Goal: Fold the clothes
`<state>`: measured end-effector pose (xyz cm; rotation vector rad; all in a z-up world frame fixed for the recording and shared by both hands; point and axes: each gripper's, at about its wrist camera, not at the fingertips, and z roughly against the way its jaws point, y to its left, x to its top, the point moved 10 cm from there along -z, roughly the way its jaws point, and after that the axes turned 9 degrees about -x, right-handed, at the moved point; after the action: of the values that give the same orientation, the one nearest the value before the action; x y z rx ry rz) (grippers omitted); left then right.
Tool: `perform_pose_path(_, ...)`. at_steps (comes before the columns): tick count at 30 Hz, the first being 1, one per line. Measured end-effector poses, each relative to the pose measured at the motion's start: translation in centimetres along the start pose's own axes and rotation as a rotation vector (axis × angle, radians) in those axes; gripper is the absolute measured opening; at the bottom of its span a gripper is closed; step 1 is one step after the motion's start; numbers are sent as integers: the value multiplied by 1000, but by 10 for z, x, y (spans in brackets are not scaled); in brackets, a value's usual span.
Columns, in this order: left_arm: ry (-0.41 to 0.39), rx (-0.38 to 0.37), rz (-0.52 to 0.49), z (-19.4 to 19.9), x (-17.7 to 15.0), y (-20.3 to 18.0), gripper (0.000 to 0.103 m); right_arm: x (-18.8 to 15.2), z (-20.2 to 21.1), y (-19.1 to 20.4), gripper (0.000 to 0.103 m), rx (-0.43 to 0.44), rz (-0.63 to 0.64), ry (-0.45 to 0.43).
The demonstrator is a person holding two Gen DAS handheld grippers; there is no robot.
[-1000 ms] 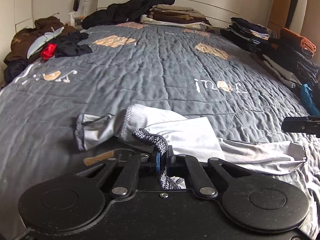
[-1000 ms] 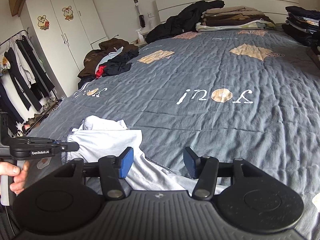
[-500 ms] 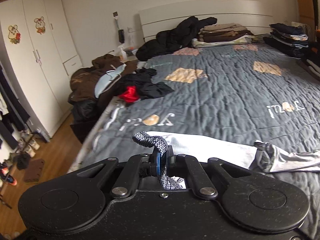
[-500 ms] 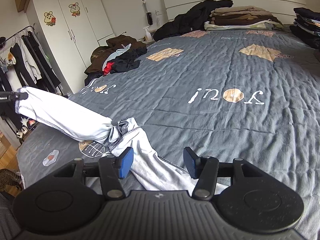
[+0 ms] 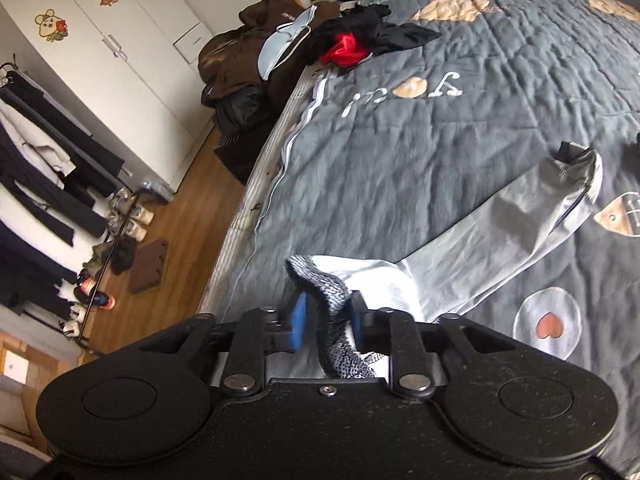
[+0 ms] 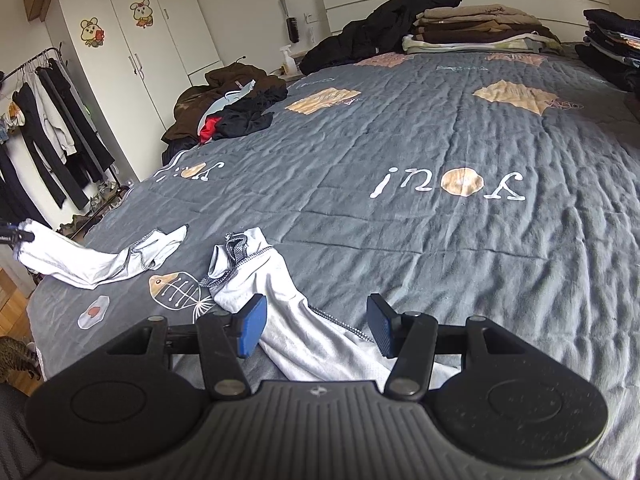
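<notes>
left gripper [image 5: 326, 322] at the near left corner of the bed [image 5: 500, 128], above its edge beside the wooden floor [image 5: 168, 240]. jaws just been opening, now parted, blue pads [image 5: 298, 320] standing off the speckled mesh cuff [image 5: 324, 300] that still runs between them; grip released, cuff loose in the gap. from the cuff, a pale grey sleeve [image 5: 500, 232] stretched flat across the grey quilt of the bed, away toward the fish print [image 5: 618, 216].

right gripper [image 6: 316, 330] low over the near edge of the same bed, jaws held apart and clenching nothing. pale grey garment [image 6: 288, 320] spread on the quilt under and between the fingers [image 6: 252, 330], not pinched; mesh-trimmed collar end bunched just beyond the left finger, beside the fish print. one sleeve [image 6: 100, 264] drawn out toward the left edge of the bed, its far end lifted at the tip of the left gripper.

on the far left side of the bed, a heap of black and red clothes [image 6: 236, 118]; at the head of the bed, folded stacks [image 6: 476, 26]. left of the bed, a white wardrobe [image 6: 132, 48] and a rack of dark hanging clothes [image 6: 44, 128].
</notes>
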<state>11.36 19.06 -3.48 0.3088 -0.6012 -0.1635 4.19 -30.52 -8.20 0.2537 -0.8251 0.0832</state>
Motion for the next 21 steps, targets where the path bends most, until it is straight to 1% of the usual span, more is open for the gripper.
perform_pose_path(1, -17, 8, 17, 4, -2, 5, 46, 0, 0, 0, 54, -1, 0, 0)
perform_pose_path(3, -79, -1, 33, 22, 3, 8, 46, 0, 2, -2, 54, 0, -4, -2)
perform_pose_path(4, -128, -30, 35, 34, 12, 3, 46, 1, 2, -3, 54, 0, -7, -4)
perform_pose_path(7, -233, -184, -16, 61, 38, -46, 46, 2, 4, -6, 54, 1, -17, -8)
perform_pose_path(9, -301, -277, -90, 75, 54, -96, 46, 3, 4, -6, 54, 3, -24, -8)
perform_pose_path(10, -323, -322, -109, 79, 59, -117, 46, 3, 4, -5, 54, 5, -27, -8)
perform_pose_path(12, -355, -445, -138, 83, 67, -170, 46, 4, 5, -2, 54, 15, -21, -11)
perform_pose_path(13, -364, -496, -160, 83, 69, -194, 46, 4, 6, -1, 54, 18, -16, -11)
perform_pose_path(15, -368, -557, -220, 75, 69, -238, 43, 4, 8, 0, 54, 21, -11, -15)
perform_pose_path(16, -369, -584, -251, 71, 69, -261, 40, 4, 9, 0, 54, 22, -10, -17)
perform_pose_path(18, -346, -639, -277, 57, 68, -297, 33, 5, 11, -2, 54, 22, -16, -19)
perform_pose_path(19, -332, -663, -289, 49, 68, -311, 25, 5, 11, -3, 55, 22, -19, -20)
perform_pose_path(20, -314, -676, -298, 41, 67, -322, 20, 5, 11, -5, 55, 20, -22, -20)
perform_pose_path(21, -298, -680, -307, 33, 67, -330, 19, 5, 12, -6, 55, 19, -23, -19)
